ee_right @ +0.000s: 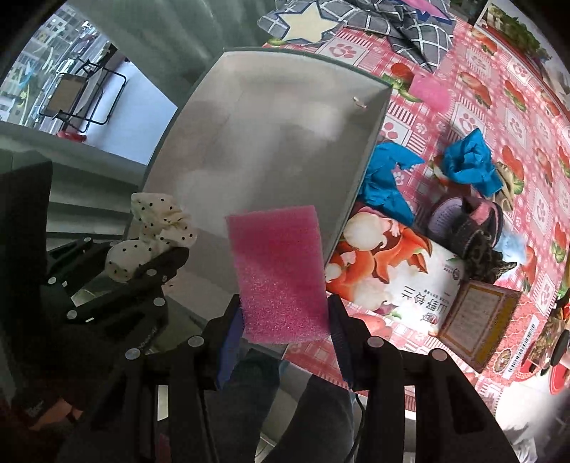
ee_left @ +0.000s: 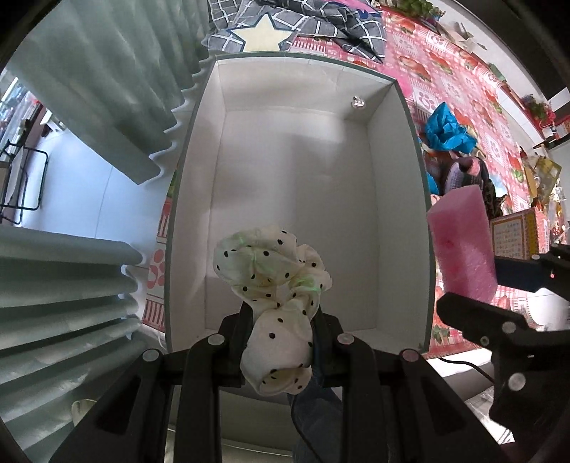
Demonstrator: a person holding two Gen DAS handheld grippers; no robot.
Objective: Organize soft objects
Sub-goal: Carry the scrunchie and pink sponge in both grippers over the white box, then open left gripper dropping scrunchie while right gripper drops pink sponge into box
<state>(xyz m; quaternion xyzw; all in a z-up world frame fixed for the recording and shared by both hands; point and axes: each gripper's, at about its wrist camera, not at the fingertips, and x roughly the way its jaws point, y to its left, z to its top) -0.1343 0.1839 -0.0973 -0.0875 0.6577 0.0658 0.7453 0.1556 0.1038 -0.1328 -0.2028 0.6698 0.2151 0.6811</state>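
Note:
My left gripper (ee_left: 281, 320) is shut on a cream scrunchie with black dots (ee_left: 274, 277) and holds it above the near end of an open white box (ee_left: 295, 167). My right gripper (ee_right: 285, 317) is shut on a pink foam block (ee_right: 278, 267), held over the box's near right rim (ee_right: 342, 228). The foam block also shows in the left wrist view (ee_left: 463, 245), right of the box. The scrunchie and left gripper show at the left of the right wrist view (ee_right: 156, 228). The box holds only a small pale object (ee_left: 357, 102) in its far right corner.
A red patterned tablecloth (ee_right: 481, 117) carries blue crumpled cloths (ee_right: 466, 160), a dark knitted item (ee_right: 473, 228), a flower-printed packet (ee_right: 384, 270), a small yellow box (ee_right: 477, 320) and a grey checked star cloth (ee_left: 285, 28). Green curtains (ee_left: 89, 89) hang at the left.

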